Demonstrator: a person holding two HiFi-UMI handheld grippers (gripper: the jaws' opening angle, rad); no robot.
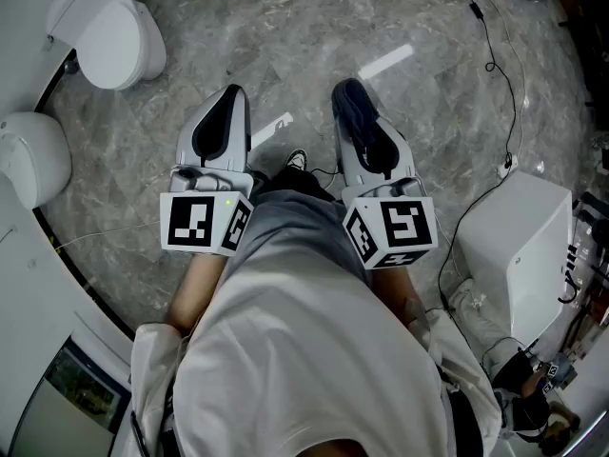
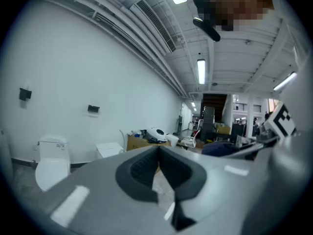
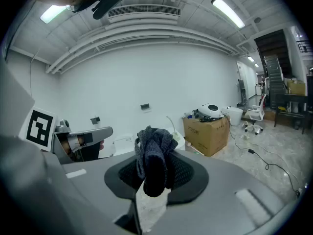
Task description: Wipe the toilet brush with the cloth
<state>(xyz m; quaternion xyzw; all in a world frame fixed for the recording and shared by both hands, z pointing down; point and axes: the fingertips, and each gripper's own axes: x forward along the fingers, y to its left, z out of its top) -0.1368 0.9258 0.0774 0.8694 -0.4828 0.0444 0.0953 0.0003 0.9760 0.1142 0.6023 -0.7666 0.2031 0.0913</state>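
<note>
My right gripper point(image 1: 350, 91) is shut on a dark blue knitted cloth point(image 1: 358, 114). In the right gripper view the cloth point(image 3: 154, 153) bunches up between the jaws of that gripper point(image 3: 154, 168) and hangs over them. Just left of it my left gripper point(image 1: 231, 93) is shut with nothing in it; its pads meet at the tip point(image 2: 158, 150) in the left gripper view. I hold both grippers close to my body, above the marble floor. A thin white stick point(image 3: 171, 124) rises by a low white fixture far off. I cannot tell whether it is the toilet brush.
A white toilet point(image 1: 109, 31) stands at the upper left, another white fixture point(image 1: 33, 155) below it. A white box point(image 1: 519, 241) sits at the right, and a black cable point(image 1: 495, 55) runs across the floor. A cardboard box point(image 3: 208, 131) stands by the far wall.
</note>
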